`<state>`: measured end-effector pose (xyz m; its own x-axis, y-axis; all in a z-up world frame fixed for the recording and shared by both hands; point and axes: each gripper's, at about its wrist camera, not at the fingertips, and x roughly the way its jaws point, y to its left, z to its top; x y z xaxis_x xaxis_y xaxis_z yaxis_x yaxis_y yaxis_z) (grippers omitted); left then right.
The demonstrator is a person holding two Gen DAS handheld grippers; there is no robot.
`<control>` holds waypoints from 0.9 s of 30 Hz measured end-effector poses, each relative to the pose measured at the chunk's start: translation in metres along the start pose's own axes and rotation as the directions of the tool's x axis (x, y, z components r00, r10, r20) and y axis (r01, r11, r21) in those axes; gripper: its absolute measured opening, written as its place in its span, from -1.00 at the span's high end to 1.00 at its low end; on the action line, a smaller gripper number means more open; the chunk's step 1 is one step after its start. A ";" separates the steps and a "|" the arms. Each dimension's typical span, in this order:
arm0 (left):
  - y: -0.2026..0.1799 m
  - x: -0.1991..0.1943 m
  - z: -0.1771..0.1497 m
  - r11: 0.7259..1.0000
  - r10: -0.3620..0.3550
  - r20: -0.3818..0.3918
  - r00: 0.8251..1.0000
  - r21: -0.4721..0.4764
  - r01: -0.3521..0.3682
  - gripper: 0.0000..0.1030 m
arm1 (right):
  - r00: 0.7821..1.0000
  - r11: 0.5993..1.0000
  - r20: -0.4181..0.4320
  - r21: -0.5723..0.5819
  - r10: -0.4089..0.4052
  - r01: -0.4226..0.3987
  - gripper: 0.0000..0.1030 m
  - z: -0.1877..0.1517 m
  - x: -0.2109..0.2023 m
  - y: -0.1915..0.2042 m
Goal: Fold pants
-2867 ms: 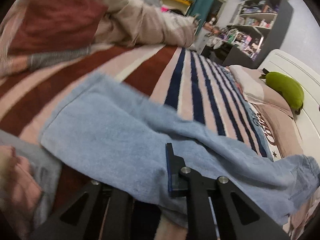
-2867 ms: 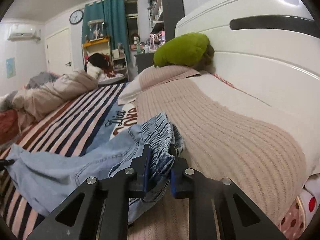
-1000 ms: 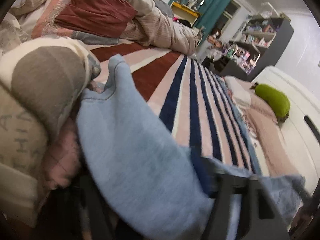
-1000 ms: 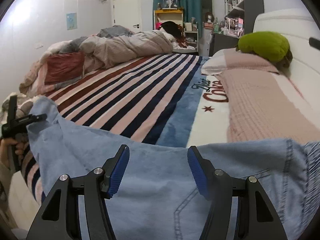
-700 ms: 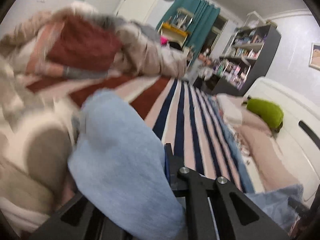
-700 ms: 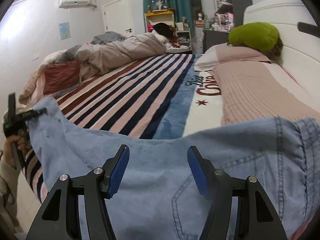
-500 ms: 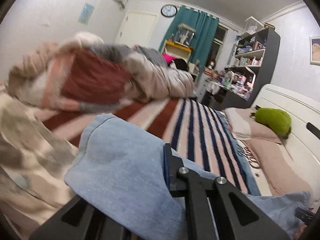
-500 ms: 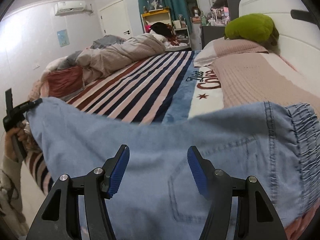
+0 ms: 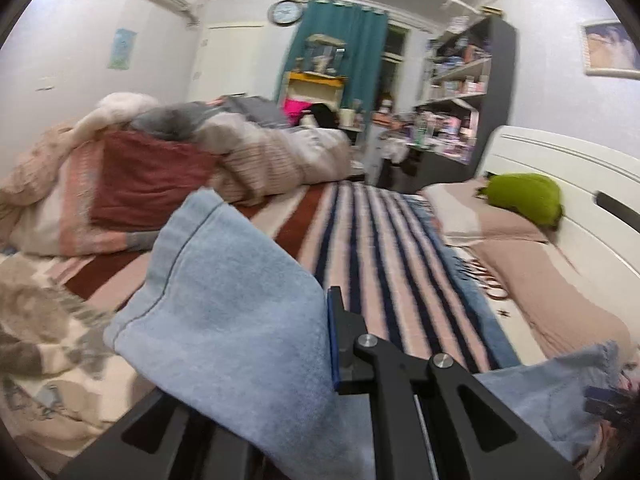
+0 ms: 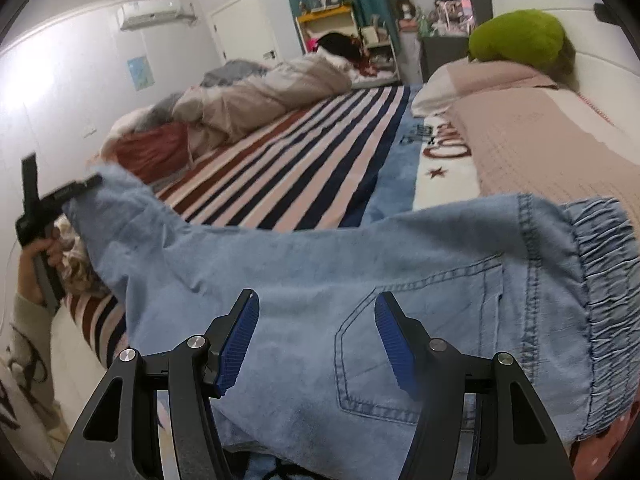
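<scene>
Light blue denim pants (image 10: 360, 264) hang stretched in the air across the front of the bed. My left gripper (image 9: 320, 332) is shut on the pants' leg hem (image 9: 224, 288), which drapes over its left finger and hides it. That gripper also shows in the right wrist view (image 10: 86, 184), far left, holding the hem up. My right gripper (image 10: 316, 336) is open, its blue pads on either side of the back pocket (image 10: 420, 320). The elastic waistband (image 10: 600, 280) is at the right. What holds the waist end up is hidden.
A striped blanket (image 10: 304, 168) covers the bed. A crumpled duvet (image 10: 256, 100) and a red pillow (image 9: 148, 176) lie at its far side. Pink pillows (image 10: 532, 136), a green plush (image 10: 520, 36) and a white headboard (image 9: 560, 184) are at the right. Shelves (image 9: 460, 92) stand behind.
The pants were lifted off the bed and pulled taut between both hands. My left gripper rose with the hem. My right gripper, shut on the waistband 2.9 s ago, now stands open.
</scene>
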<state>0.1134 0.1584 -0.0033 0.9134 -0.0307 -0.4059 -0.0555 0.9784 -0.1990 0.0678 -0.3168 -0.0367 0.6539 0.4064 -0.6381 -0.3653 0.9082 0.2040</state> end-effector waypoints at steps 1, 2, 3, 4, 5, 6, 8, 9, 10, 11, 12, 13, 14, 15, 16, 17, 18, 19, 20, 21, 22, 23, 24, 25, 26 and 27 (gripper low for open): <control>-0.007 0.000 0.000 1.000 -0.020 -0.002 1.000 0.016 0.020 0.89 | 1.000 1.000 -0.005 -0.004 -0.001 0.001 -0.09 0.000 0.002 0.000; -0.015 -0.001 -0.002 0.999 -0.039 -0.001 0.999 0.033 0.039 0.89 | 1.000 1.000 -0.003 -0.006 0.000 0.000 -0.09 0.000 0.003 0.001; -0.024 -0.001 -0.003 0.997 -0.063 -0.001 0.998 0.051 0.063 0.89 | 1.000 1.000 0.000 -0.004 0.003 -0.003 -0.09 0.000 0.003 0.000; -0.034 -0.001 -0.005 0.994 -0.090 -0.004 0.996 0.070 0.090 0.89 | 1.000 1.000 0.004 0.000 0.007 -0.007 -0.09 0.000 0.002 0.000; -0.045 0.000 -0.008 0.988 -0.121 -0.013 0.993 0.092 0.122 0.89 | 1.000 1.000 0.009 0.006 0.010 -0.010 -0.09 -0.001 0.001 -0.001; -0.052 0.000 -0.009 0.985 -0.136 -0.018 0.991 0.104 0.137 0.89 | 1.000 1.000 0.014 0.014 0.010 -0.010 -0.09 -0.001 0.000 -0.002; -0.066 0.000 -0.014 0.981 -0.143 -0.022 0.990 0.131 0.144 0.89 | 1.000 1.000 0.021 0.024 0.008 -0.008 -0.09 -0.001 -0.002 -0.005; -0.068 0.000 -0.015 0.981 -0.143 -0.022 0.990 0.132 0.144 0.89 | 1.000 1.000 0.017 0.026 0.005 -0.005 -0.09 -0.001 -0.002 -0.006; -0.069 0.000 -0.016 0.979 -0.155 -0.023 0.988 0.128 0.157 0.89 | 1.000 1.000 0.011 0.026 0.001 -0.002 -0.10 -0.001 -0.001 -0.007; -0.071 -0.001 -0.019 0.974 -0.191 -0.032 0.981 0.115 0.193 0.89 | 1.000 1.000 0.006 0.024 -0.001 0.000 -0.10 -0.002 -0.001 -0.007; -0.074 0.000 -0.021 0.969 -0.216 -0.042 0.975 0.110 0.220 0.89 | 1.000 1.000 -0.001 0.017 -0.005 0.005 -0.09 -0.002 -0.001 -0.007; -0.081 0.001 -0.025 0.958 -0.252 -0.069 0.965 0.122 0.259 0.89 | 1.000 1.000 -0.003 0.013 -0.008 0.008 -0.09 -0.002 0.000 -0.006; -0.088 0.003 -0.032 0.946 -0.278 -0.099 0.955 0.145 0.290 0.89 | 1.000 1.000 -0.002 0.011 -0.013 0.013 -0.10 -0.002 0.000 -0.005; -0.095 0.005 -0.039 0.937 -0.294 -0.122 0.948 0.157 0.311 0.89 | 1.000 1.000 0.001 0.016 -0.014 0.014 -0.10 -0.002 0.000 -0.006; -0.101 0.008 -0.047 0.929 -0.312 -0.148 0.939 0.162 0.334 0.89 | 1.000 1.000 0.006 0.024 -0.011 0.010 -0.09 -0.001 0.000 -0.006; -0.108 0.013 -0.057 0.916 -0.339 -0.188 0.922 0.158 0.369 0.89 | 1.000 0.999 0.011 0.032 -0.007 0.007 -0.09 -0.001 -0.001 -0.005; -0.114 0.018 -0.068 0.904 -0.362 -0.230 0.903 0.147 0.400 0.89 | 1.000 0.999 0.018 0.040 -0.004 0.003 -0.09 0.000 -0.002 -0.005; -0.118 0.021 -0.076 0.898 -0.371 -0.259 0.892 0.145 0.415 0.89 | 1.000 0.999 0.026 0.044 -0.004 0.003 -0.09 0.000 -0.003 -0.005; -0.125 0.026 -0.088 0.891 -0.373 -0.300 0.878 0.147 0.429 0.89 | 0.999 0.999 0.032 0.045 -0.007 0.006 -0.09 0.001 -0.005 -0.005; -0.132 0.032 -0.103 0.884 -0.366 -0.350 0.862 0.157 0.439 0.87 | 0.999 0.999 0.036 0.046 -0.011 0.009 -0.10 0.001 -0.006 -0.005; -0.136 0.034 -0.111 0.882 -0.356 -0.376 0.855 0.167 0.441 0.86 | 0.999 0.999 0.038 0.046 -0.014 0.012 -0.10 0.001 -0.008 -0.005; -0.138 0.037 -0.120 0.881 -0.342 -0.400 0.850 0.176 0.438 0.83 | 0.999 0.999 0.038 0.046 -0.014 0.012 -0.09 0.001 -0.008 -0.005; -0.142 0.037 -0.129 0.878 -0.331 -0.421 0.845 0.192 0.439 0.72 | 0.999 0.999 0.036 0.047 -0.016 0.014 -0.09 0.000 -0.010 -0.005; -0.144 0.036 -0.134 0.872 -0.328 -0.428 0.842 0.205 0.444 0.51 | 0.999 0.999 0.034 0.048 -0.017 0.016 -0.09 0.000 -0.010 -0.006; -0.144 0.030 -0.138 0.865 -0.329 -0.424 0.844 0.224 0.450 0.36 | 0.999 0.999 0.031 0.048 -0.019 0.017 -0.10 -0.001 -0.011 -0.006; -0.144 0.026 -0.138 0.855 -0.341 -0.416 0.843 0.234 0.462 0.02 | 0.999 0.999 0.028 0.050 -0.020 0.019 -0.10 -0.001 -0.011 -0.006</control>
<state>0.0897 -0.0118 -0.1086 0.6212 -0.4447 -0.6453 0.4689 0.8707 -0.1486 0.0619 -0.3265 -0.0319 0.6792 0.3908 -0.6213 -0.3197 0.9195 0.2289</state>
